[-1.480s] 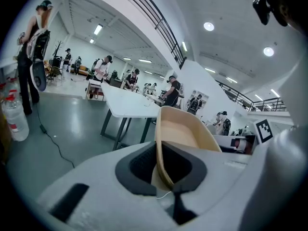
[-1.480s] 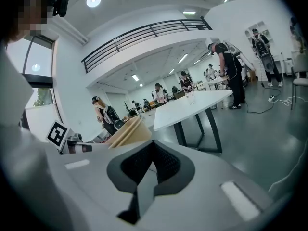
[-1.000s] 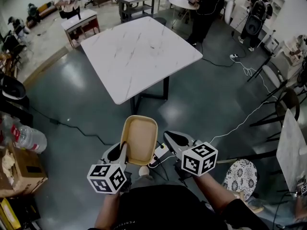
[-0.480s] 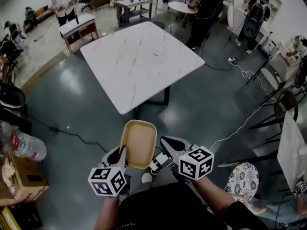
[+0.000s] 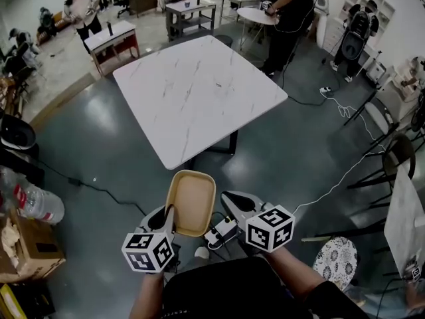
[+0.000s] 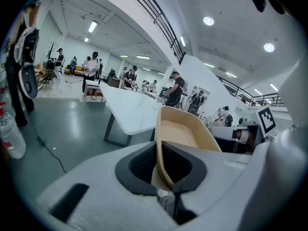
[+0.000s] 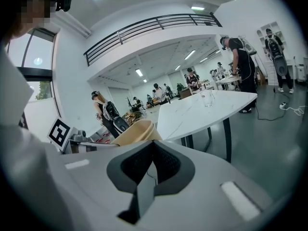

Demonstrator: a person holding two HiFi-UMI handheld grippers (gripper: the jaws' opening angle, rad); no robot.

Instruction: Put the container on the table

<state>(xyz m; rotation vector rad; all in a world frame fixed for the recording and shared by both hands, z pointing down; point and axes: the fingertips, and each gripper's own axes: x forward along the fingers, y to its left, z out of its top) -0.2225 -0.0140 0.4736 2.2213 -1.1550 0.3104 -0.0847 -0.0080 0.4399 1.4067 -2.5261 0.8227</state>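
A tan oblong container hangs over the grey floor just short of the white marble table. My left gripper is shut on the container's near rim, and the rim runs between its pads in the left gripper view, with the container's hollow pointing at the table. My right gripper sits just right of the container, shut with nothing in it. In the right gripper view the container shows at the left beyond the right gripper, and the table lies ahead.
A clear glass stands on the table. Dark table legs stand under its near corner. Cables cross the floor at the right, a chair stands nearby, and a box and bottle sit left. People stand at far tables.
The table's near corner has drawn closer to the grippers as the person walks forward. The container stays in the left gripper and the right gripper stays shut beside it.
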